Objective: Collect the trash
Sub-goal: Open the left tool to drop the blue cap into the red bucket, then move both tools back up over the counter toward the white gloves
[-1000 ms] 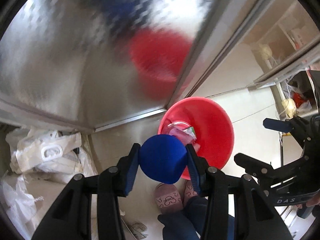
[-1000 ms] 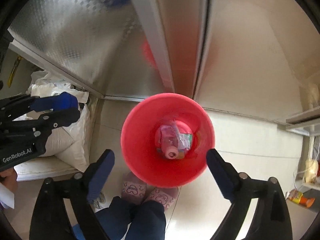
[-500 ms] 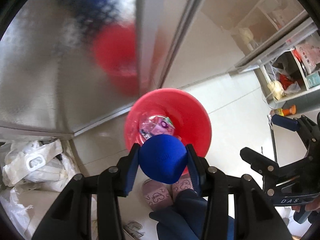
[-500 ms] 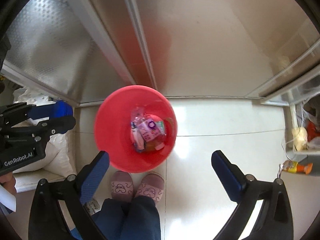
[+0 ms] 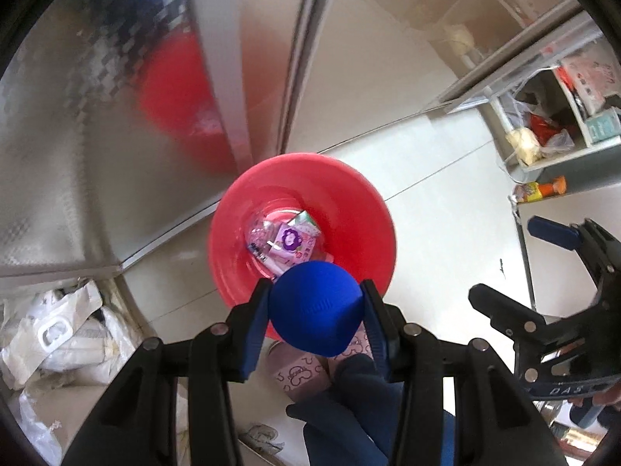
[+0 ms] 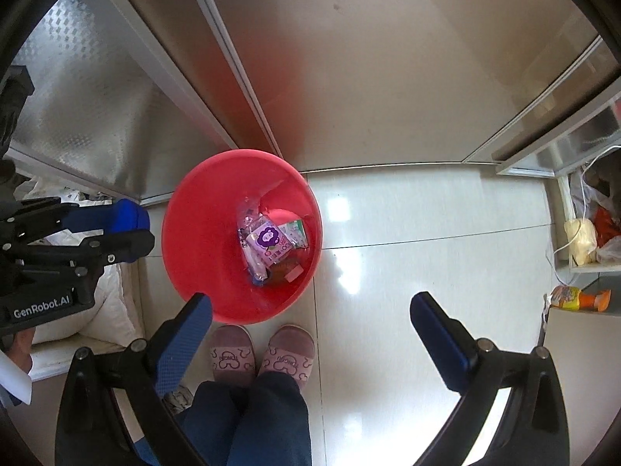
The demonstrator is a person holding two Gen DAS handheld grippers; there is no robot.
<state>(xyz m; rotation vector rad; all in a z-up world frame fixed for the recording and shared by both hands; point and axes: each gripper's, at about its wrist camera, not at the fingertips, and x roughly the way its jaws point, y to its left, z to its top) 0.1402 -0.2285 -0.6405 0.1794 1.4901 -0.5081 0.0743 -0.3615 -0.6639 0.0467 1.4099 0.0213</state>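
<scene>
While the left gripper [image 5: 316, 310] stays clamped on the blue ball [image 5: 316, 308], the red bin [image 5: 349, 194] has slid from far right to just beyond it, ready for a drop; from the right view, the right gripper [image 6: 310, 310] hangs wide, empty, now right of the bin [image 6: 194, 240].

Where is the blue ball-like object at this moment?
In the left wrist view, the blue object is clamped in the left gripper, low in the frame, over the near rim of the red bin.
</scene>
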